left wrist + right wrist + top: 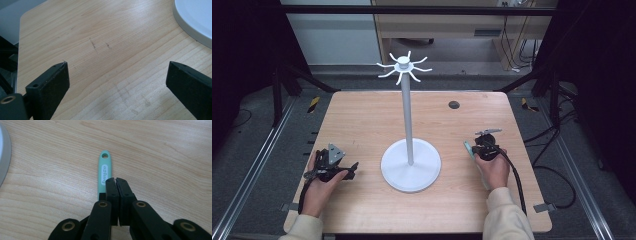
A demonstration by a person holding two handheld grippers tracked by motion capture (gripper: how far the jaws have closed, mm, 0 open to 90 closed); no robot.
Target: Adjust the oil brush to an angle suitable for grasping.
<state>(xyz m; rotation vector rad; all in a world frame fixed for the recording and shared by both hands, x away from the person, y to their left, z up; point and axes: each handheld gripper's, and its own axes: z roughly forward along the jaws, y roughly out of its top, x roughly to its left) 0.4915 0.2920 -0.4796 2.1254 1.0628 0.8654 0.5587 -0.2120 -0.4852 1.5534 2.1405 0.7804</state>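
Right gripper view shows the right gripper (116,180) with jaws pressed together, empty, lying over the mint-green handle (104,170) on the table (162,157). The left gripper (117,75) gapes wide, empty.

Table (362,115): light wood top, rounded corners, small dark round hole (454,105) near far edge.
Floor (267,150): grey, with metal rails (257,165) at both sides.
Rear: pale wall panel (334,35); wooden furniture (437,22); hanging cables (512,45).
Sides: dark.

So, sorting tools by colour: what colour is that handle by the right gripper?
Mint green handle, clearest in the right gripper view.
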